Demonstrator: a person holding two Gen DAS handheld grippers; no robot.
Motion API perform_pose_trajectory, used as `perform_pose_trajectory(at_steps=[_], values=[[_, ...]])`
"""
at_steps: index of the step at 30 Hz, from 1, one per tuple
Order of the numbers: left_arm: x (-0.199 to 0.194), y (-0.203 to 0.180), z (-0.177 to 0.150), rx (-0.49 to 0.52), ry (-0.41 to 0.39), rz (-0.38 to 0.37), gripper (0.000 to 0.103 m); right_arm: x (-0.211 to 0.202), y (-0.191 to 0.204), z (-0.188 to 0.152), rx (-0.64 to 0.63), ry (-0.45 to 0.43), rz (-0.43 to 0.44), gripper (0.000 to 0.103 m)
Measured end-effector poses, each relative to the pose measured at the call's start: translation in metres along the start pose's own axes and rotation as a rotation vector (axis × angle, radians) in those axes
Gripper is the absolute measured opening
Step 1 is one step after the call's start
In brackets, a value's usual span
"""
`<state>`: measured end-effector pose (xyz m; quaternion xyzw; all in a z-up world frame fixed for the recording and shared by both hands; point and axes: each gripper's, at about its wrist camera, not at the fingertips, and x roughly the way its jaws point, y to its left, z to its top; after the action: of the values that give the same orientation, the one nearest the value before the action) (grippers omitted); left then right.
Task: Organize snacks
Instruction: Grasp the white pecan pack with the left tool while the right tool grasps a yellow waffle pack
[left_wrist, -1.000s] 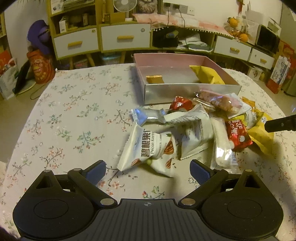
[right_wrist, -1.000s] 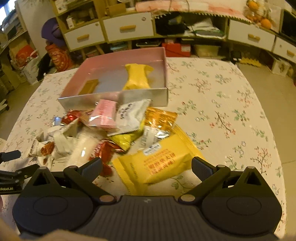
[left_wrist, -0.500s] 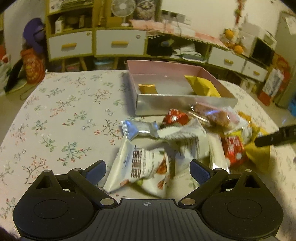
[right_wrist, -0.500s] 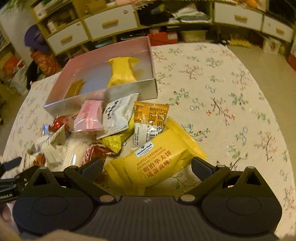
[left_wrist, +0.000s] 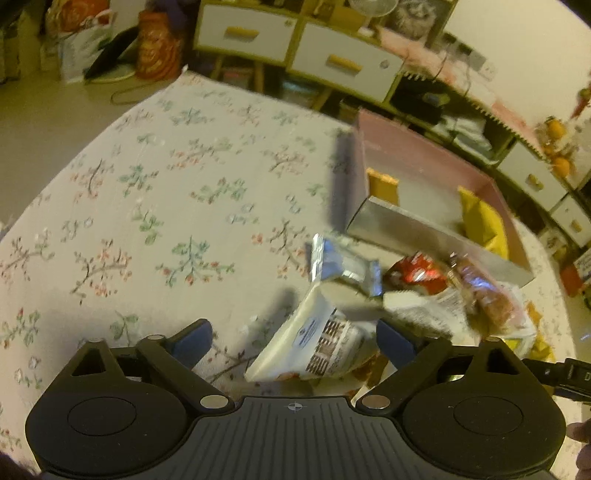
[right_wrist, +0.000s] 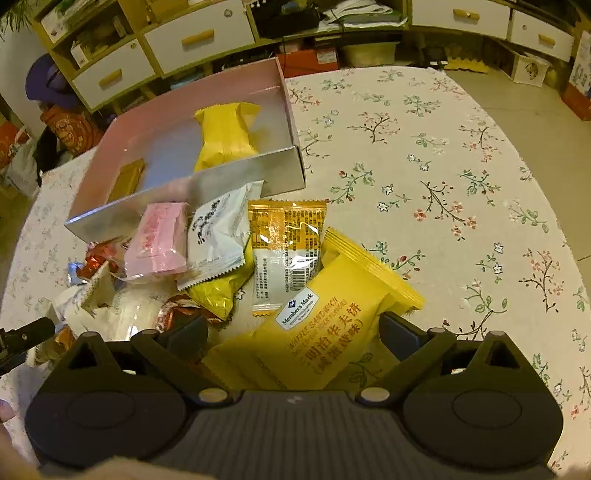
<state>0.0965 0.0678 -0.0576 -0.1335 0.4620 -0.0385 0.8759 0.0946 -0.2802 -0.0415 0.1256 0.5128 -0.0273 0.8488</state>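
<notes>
Half of yellow waffle packet hidden behind right gripper.

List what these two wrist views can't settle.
- Left wrist: white pecan packet print motion-blurred, its lower part behind the left hand-held gripper.
- Right wrist: yellow waffle packet near end hidden by the right hand-held gripper.
- Pink box far corner: blocked by wall in the left view.

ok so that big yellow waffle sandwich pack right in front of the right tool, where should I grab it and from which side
Grip the yellow waffle sandwich pack across its puffy middle, coming straight down from above. It lies flat on the tablecloth, already between the open fingers of the right tool; the crimped end seals are thin and would slip.
</notes>
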Motion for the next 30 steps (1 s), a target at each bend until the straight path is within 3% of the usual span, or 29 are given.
perform_pose_trajectory(at_steps=[4, 9, 13, 15, 18, 22, 26, 27, 30], values=[[-0.001, 0.001, 0.000, -0.023, 0.016, -0.032, 0.083, 0.002, 0.000, -0.004, -0.014, 0.017, -0.015, 0.090], [-0.004, -0.001, 0.000, -0.024, 0.025, -0.077, 0.059, 0.004, -0.003, -0.006, -0.023, 0.037, -0.024, 0.075], [-0.006, -0.006, 0.000, -0.009, 0.017, -0.069, 0.054, 0.001, -0.001, -0.008, -0.039, 0.028, -0.040, 0.064], [-0.007, -0.007, 0.000, 0.000, 0.008, -0.064, 0.046, -0.001, -0.001, -0.008, -0.043, 0.025, -0.039, 0.050], [-0.009, -0.010, 0.000, 0.030, -0.004, -0.059, 0.041, -0.004, -0.001, -0.007, -0.055, 0.008, -0.049, 0.041], [-0.011, -0.012, 0.001, 0.043, -0.005, -0.060, 0.036, -0.010, -0.004, -0.005, -0.056, -0.016, -0.044, 0.039], [-0.017, -0.014, 0.003, 0.058, -0.020, -0.079, 0.023, -0.020, -0.002, -0.003, -0.066, -0.053, -0.037, 0.039], [-0.018, -0.015, 0.003, 0.064, -0.022, -0.080, 0.012, -0.022, -0.001, -0.003, -0.070, -0.063, -0.035, 0.039], [-0.022, -0.018, 0.003, 0.084, -0.037, -0.083, 0.008, -0.030, 0.002, -0.002, -0.077, -0.086, -0.020, 0.039]])
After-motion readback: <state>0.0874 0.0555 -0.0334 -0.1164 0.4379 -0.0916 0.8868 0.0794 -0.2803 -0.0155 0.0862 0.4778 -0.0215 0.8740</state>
